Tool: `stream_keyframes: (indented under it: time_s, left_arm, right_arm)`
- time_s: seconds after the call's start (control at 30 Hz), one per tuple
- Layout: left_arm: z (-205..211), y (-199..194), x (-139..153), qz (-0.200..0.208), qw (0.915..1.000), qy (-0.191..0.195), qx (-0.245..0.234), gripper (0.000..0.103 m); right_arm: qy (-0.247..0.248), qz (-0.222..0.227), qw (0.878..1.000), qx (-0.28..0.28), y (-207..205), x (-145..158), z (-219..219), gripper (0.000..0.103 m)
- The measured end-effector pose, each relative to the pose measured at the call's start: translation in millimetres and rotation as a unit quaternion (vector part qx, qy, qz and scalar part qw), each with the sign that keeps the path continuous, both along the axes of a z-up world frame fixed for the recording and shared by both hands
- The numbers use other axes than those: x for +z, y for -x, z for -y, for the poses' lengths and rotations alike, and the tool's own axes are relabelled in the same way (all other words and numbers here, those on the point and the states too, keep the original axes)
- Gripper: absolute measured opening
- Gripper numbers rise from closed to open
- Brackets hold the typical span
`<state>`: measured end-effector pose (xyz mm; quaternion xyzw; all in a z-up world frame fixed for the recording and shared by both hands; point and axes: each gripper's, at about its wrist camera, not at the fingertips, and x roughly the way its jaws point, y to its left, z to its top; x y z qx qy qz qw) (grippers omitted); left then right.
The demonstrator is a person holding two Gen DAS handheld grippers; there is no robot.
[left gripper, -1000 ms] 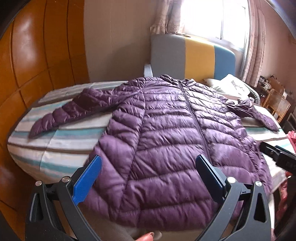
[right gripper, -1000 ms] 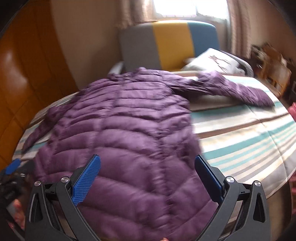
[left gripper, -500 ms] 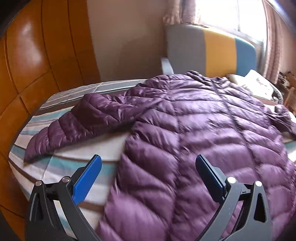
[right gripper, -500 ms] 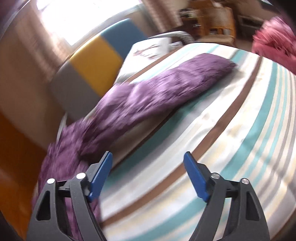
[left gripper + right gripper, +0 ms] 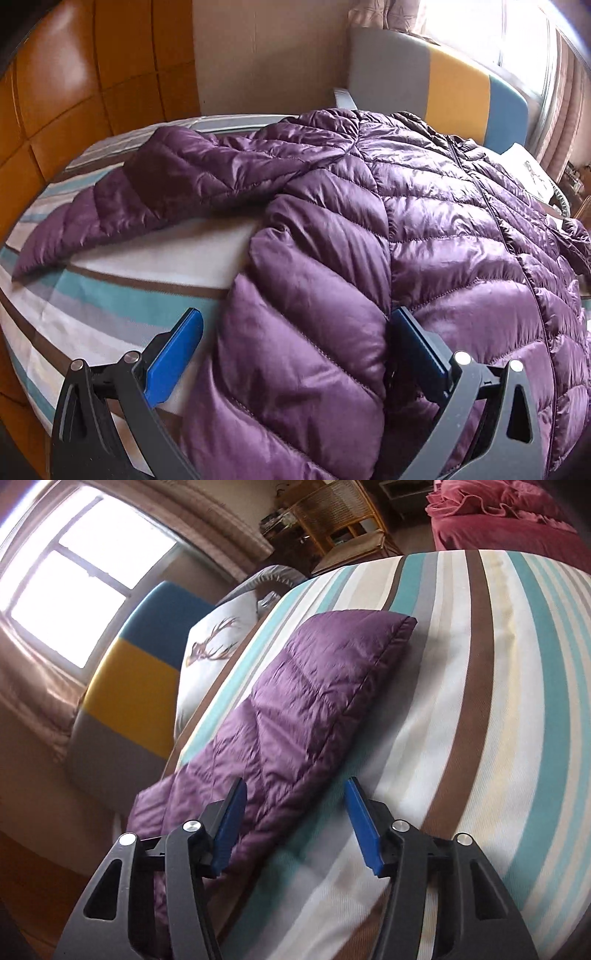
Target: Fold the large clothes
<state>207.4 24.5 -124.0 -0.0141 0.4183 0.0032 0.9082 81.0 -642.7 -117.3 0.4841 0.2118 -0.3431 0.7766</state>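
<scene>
Setting: a bedroom; a bed covered in a sheet striped teal, brown, grey and cream.
Task garment: a purple quilted puffer jacket lies spread flat on the bed, zip running up its front, collar toward the headboard.
Jacket sleeves: one sleeve stretches out across the stripes in the left wrist view; the other sleeve lies flat along the stripes in the right wrist view, its cuff at the far end.
Left gripper: low over the jacket's side edge near the hem. The jaws are spread wide, with a puffed panel of the jacket bulging up between them. One blue pad sits over the sheet just beside the jacket; the other rests against the fabric. They are released, not squeezing.
Right gripper: rolled sideways, low over the second sleeve. The jaws are closing; the sleeve's edge and a strip of sheet lie between them, and the pads do not press on the fabric.
Background: a headboard in grey, yellow and blue, a pillow printed with a deer head, a bright window, a wicker chair, a red cloth heap, wood wall panels.
</scene>
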Motion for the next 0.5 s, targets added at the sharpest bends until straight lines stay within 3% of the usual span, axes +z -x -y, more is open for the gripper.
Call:
stream_keyframes:
  time_s: [0.13, 0.27, 0.37, 0.5]
  left_arm:
    - [6, 6, -1, 0.007, 0.9999, -0.008, 0.005, 0.101]
    - [12, 7, 0, 0.010, 0.9998, -0.018, 0.005, 0.101]
    - [14, 5, 1, 0.005, 0.9998, -0.021, 0.003, 0.101]
    - [13, -3, 10, 0.008, 0.9998, -0.019, -0.002, 0.101]
  right_arm:
    - [-0.004, 0.000, 1.000, -0.023, -4, -4, 15, 0.040]
    - [-0.026, 0.011, 0.999, -0.032, -2, -12, 30, 0.015]
    - [-0.032, 0.019, 0.999, -0.034, 4, -12, 36, 0.011]
    - [0.012, -0.012, 1.000, -0.020, -1, 5, 30, 0.009]
